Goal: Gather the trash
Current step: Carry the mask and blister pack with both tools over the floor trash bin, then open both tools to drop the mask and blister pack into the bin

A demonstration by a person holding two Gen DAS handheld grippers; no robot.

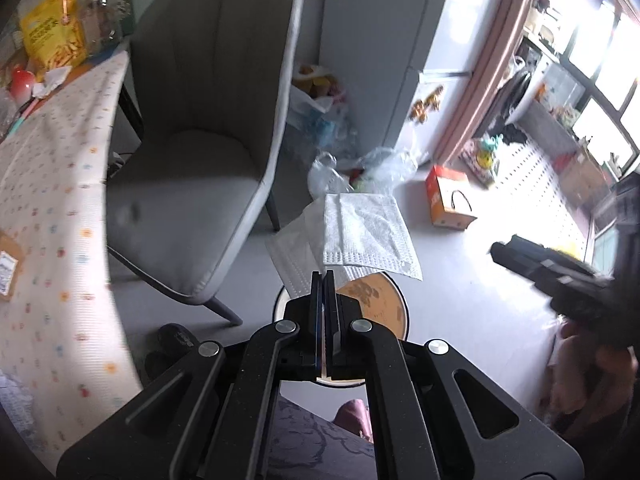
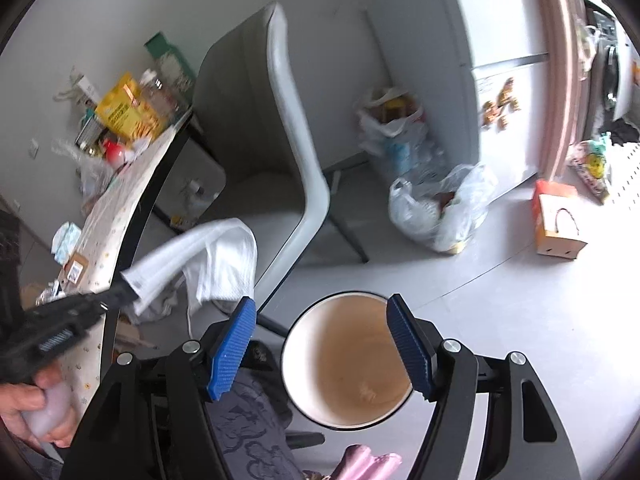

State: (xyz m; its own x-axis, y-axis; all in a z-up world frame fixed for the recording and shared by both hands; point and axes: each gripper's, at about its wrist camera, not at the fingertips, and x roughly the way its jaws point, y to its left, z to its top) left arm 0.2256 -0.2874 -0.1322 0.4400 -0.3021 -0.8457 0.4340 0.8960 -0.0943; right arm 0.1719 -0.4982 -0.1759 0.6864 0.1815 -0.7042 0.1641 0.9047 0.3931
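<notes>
Tissue over the bin, right gripper empty

The left gripper point(image 1: 325, 280) pinches a white tissue point(image 1: 368, 232) just above the brown-lined bin point(image 2: 347, 364); the right gripper point(image 2: 322, 346) stands open, holding nothing. Released off-centre, the light tissue may drift past the rim.
</notes>
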